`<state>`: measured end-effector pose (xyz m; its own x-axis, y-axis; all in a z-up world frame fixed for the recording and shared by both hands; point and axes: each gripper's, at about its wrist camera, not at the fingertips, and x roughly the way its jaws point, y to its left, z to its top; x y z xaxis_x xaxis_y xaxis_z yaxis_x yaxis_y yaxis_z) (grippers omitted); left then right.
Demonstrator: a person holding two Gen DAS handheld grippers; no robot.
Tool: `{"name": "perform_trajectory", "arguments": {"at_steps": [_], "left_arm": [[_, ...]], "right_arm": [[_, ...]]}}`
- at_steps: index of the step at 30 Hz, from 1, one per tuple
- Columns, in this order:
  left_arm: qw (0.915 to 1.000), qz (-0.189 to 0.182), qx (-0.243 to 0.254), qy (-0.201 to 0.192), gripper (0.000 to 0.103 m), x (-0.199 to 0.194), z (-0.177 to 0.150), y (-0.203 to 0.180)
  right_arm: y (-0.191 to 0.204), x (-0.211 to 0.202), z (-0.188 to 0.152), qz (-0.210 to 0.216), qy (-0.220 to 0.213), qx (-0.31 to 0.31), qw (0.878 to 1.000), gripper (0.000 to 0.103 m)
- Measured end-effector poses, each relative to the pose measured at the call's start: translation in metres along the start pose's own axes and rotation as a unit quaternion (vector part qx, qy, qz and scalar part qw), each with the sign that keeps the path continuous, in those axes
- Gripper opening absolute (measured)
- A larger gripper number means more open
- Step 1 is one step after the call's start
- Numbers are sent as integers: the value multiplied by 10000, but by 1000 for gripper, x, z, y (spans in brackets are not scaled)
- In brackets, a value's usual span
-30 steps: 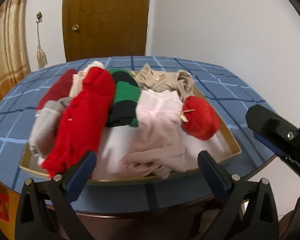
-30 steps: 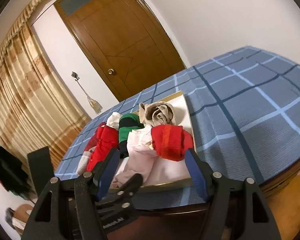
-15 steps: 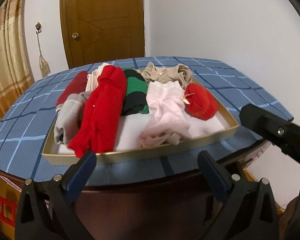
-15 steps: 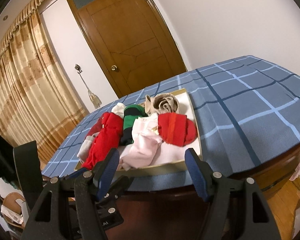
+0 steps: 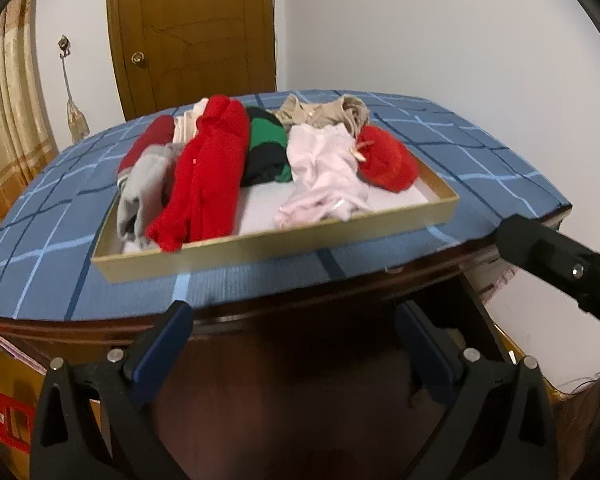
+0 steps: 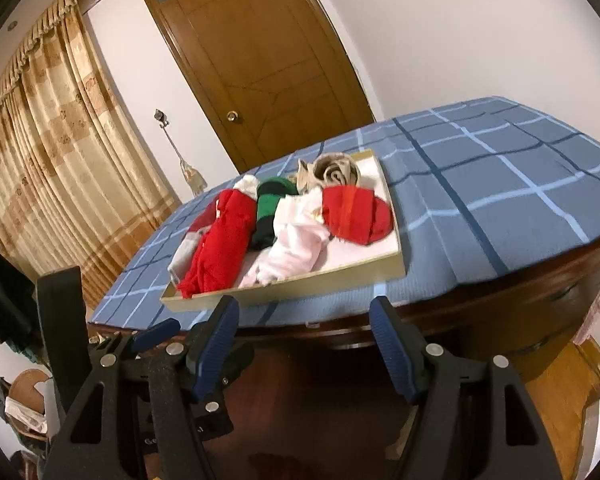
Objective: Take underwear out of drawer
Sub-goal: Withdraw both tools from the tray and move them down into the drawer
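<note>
A shallow gold-walled drawer tray (image 5: 284, 246) (image 6: 300, 286) lies on a table with a blue checked cloth (image 5: 52, 272) (image 6: 500, 184). It holds folded garments: a long red piece (image 5: 208, 172) (image 6: 224, 240), a grey one (image 5: 144, 184), a green-and-black one (image 5: 266, 146) (image 6: 270, 210), pale pink underwear (image 5: 324, 172) (image 6: 296, 244), a beige roll (image 5: 324, 114) (image 6: 334, 170) and a red roll (image 5: 388, 160) (image 6: 356, 214). My left gripper (image 5: 296, 326) and right gripper (image 6: 304, 326) hang open and empty in front of the table's near edge, below the tray.
A dark wooden table front (image 5: 300, 360) fills the space under the cloth. Behind stand a brown door (image 6: 260, 60), a white wall and gold curtains (image 6: 60, 152). The right gripper's arm (image 5: 556, 260) crosses the left wrist view at right.
Both grippers have drawn back from the tray and sunk slightly; the tray now looks smaller and farther, and the table's dark front has come into view. Jaws stay open.
</note>
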<state>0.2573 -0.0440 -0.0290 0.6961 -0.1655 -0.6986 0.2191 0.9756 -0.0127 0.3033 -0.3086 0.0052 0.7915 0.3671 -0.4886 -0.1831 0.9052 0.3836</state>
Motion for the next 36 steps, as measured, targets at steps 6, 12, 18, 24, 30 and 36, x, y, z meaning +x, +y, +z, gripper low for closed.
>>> {"name": "perform_trajectory", "arguments": {"at_steps": [6,12,18,24,30,36], "left_arm": [[9999,-12,45,94,102,-3,-13,2],[9997,-45,29,225,102,-4,-27,7],[9993,-44,88,358,102,-4,-40,6],[9986,-69,142,500,102,-7,-57,11],[9977,15,160,663,102,-5,-72,24],[9958,-28,94,907,102,0,-83,44]], "right_arm": [[0,-8,-14,-10,190,51,9998,70],[-3,-19,-28,25,368,133,9992,70],[-6,-21,-45,-33,507,187,9985,70],[-10,-22,-62,-44,636,291,9975,70],[-15,-23,-78,-185,769,332,9963,70],[-19,-24,-90,-393,939,328,9943,70]]}}
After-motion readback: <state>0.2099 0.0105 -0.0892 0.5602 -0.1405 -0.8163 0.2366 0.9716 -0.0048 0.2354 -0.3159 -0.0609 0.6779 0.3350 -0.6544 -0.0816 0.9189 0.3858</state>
